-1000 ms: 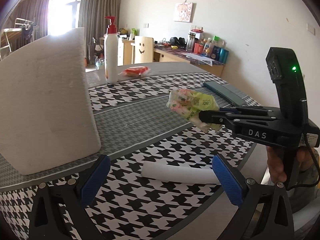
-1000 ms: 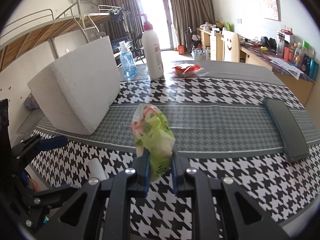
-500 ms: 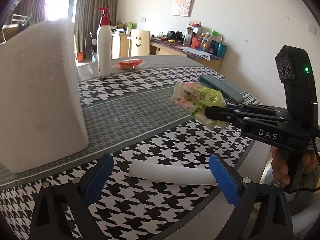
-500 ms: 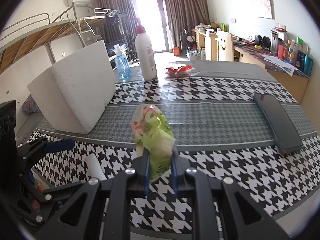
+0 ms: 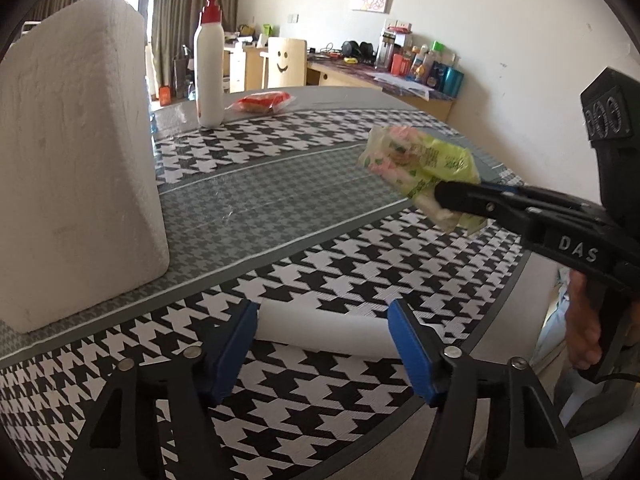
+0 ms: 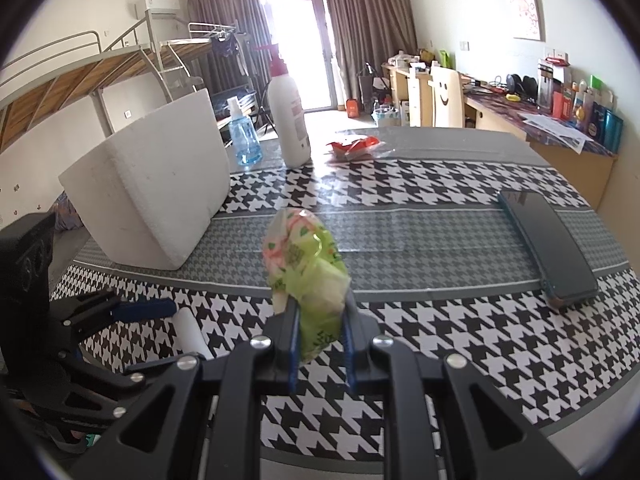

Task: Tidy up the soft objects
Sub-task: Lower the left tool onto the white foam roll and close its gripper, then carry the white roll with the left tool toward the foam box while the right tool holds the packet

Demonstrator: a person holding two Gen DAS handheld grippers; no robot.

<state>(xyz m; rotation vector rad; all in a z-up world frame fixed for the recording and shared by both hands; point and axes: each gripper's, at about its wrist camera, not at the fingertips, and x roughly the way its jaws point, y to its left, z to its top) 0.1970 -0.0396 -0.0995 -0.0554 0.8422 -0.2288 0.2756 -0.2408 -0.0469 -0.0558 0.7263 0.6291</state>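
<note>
- The right gripper point(image 6: 320, 320) has its jaws pinched on a green and pink soft packet point(image 6: 306, 272), holding it up off the desk point(image 6: 440, 340).
- In the left wrist view the same packet point(image 5: 416, 164) hangs in the air to the right of the white foam box point(image 5: 76, 168), clamped in the black right gripper point(image 5: 444, 196), with a hand point(image 5: 582, 324) on its grip.
- The left gripper point(image 5: 322, 344) has its jaws closing, still spread, with a white foam roll point(image 5: 324, 328) lying between the blue pads point(image 5: 234, 344); the pads do not press it.
- The roll lies on the houndstooth desk near its front edge, in front of the foam box and well apart from it.
- Behind the foam box stand a white pump bottle point(image 6: 288, 120) and a blue spray bottle point(image 6: 244, 136).
- A red packet point(image 6: 354, 148) lies just right of the pump bottle.
- A dark flat case point(image 6: 548, 248) lies far to the right of the foam box.
</note>
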